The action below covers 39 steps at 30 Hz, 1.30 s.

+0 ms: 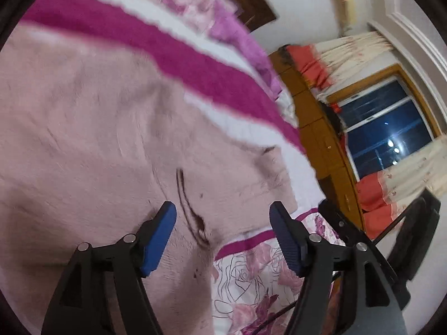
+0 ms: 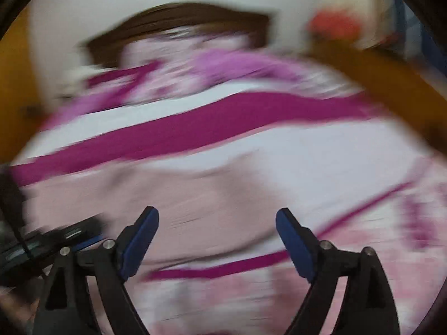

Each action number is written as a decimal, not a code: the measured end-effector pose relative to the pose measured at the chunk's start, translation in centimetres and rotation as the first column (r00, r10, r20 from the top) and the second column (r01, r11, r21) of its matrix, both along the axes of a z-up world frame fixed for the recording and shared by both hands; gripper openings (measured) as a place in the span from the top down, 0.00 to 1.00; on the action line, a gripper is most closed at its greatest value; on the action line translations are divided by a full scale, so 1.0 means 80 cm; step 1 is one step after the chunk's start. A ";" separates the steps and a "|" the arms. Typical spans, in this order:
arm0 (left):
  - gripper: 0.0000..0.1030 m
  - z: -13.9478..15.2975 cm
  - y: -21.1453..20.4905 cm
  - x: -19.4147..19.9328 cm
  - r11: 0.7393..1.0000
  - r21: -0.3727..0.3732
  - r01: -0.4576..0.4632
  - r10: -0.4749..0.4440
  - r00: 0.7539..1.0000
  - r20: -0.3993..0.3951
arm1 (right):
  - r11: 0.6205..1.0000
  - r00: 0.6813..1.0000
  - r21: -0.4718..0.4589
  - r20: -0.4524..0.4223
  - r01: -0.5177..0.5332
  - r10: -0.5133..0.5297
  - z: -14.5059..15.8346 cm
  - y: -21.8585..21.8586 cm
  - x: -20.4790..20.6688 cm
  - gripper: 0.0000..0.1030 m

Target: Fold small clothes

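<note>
My left claw (image 1: pixel 223 212) stands apart with nothing between its blue pads (image 1: pixel 159 240); the pale pink garment (image 1: pixel 92 128) lies spread on the bed just beyond and beneath them, reaching well to the left of the claw. A dark curved line is drawn on the garment right between my fingertips. To the right of the garment, the flowered bedspread (image 1: pixel 251 284) shows, with a broad magenta stripe (image 1: pixel 167 53) running past the garment's far edge. Only this view gives the room to the right of the bed: a wooden cabinet (image 1: pixel 315 128), a dark window (image 1: pixel 388 128) and cream-and-orange curtains (image 1: pixel 349 53). I can read no writing anywhere.

My right claw (image 2: pixel 217 216) is spread wide and empty. Its view is badly blurred, but the garment (image 2: pixel 173 195) lies just ahead of the pads (image 2: pixel 139 245), with the magenta stripe (image 2: pixel 195 128) beyond it. Only here do I see the brown headboard (image 2: pixel 178 22) behind the bed, and a dark object (image 2: pixel 50 240), too smeared to identify, left of the claw.
</note>
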State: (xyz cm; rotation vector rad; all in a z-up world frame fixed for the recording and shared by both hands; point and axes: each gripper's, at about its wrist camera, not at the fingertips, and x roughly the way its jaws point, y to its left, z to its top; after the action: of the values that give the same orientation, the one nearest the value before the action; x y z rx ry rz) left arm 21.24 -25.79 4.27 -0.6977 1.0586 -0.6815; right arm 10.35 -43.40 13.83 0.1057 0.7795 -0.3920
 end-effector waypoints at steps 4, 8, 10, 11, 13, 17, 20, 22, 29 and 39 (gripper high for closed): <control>0.53 -0.012 -0.018 -0.008 0.996 0.080 -0.034 0.036 0.999 -0.019 | 0.913 0.939 0.225 -0.026 0.339 -0.342 -0.054 -0.020 -0.053 0.14; 0.53 -0.009 -0.033 -0.010 0.986 0.165 -0.023 0.022 1.000 0.008 | 0.856 0.910 0.316 -0.075 0.409 -0.407 -0.102 -0.027 -0.063 0.14; 0.91 -0.009 -0.037 -0.007 0.983 0.183 -0.030 0.032 0.999 -0.004 | 0.885 0.921 0.276 -0.003 0.375 -0.390 -0.091 -0.032 -0.057 0.15; 1.00 -0.013 -0.044 -0.001 0.981 0.194 -0.010 0.016 1.000 -0.026 | 0.888 0.916 0.257 0.021 0.382 -0.401 -0.088 -0.037 -0.059 0.15; 1.00 -0.011 -0.053 0.002 0.969 0.247 -0.024 0.033 0.999 -0.034 | 0.871 0.897 0.260 0.033 0.417 -0.440 -0.084 -0.049 -0.064 0.15; 1.00 0.037 -0.059 -0.003 0.944 0.328 -0.033 0.006 0.997 0.083 | 0.830 0.879 0.348 0.032 0.436 -0.476 -0.090 -0.071 -0.072 0.15; 1.00 0.090 -0.055 -0.007 0.916 0.401 -0.013 -0.063 0.982 0.176 | 0.833 0.888 0.365 0.037 0.415 -0.458 -0.084 -0.079 -0.071 0.14; 1.00 0.117 -0.042 -0.012 0.899 0.437 -0.019 -0.090 0.970 0.227 | 0.832 0.893 0.379 0.032 0.404 -0.449 -0.086 -0.085 -0.061 0.14; 1.00 0.163 0.057 -0.015 0.834 0.537 -0.124 -0.035 0.961 0.276 | 0.844 0.931 0.442 0.051 0.303 -0.361 -0.090 -0.081 -0.029 0.15; 1.00 0.164 0.212 -0.002 0.760 0.614 -0.215 0.062 0.964 0.260 | 0.699 0.994 0.715 0.088 -0.020 -0.062 -0.123 -0.051 0.026 0.51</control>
State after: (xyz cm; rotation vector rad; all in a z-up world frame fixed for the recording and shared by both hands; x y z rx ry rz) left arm 21.11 -8.83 17.36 -0.0913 0.9327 -0.2215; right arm 12.45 -47.48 4.02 0.8747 0.7903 -0.0762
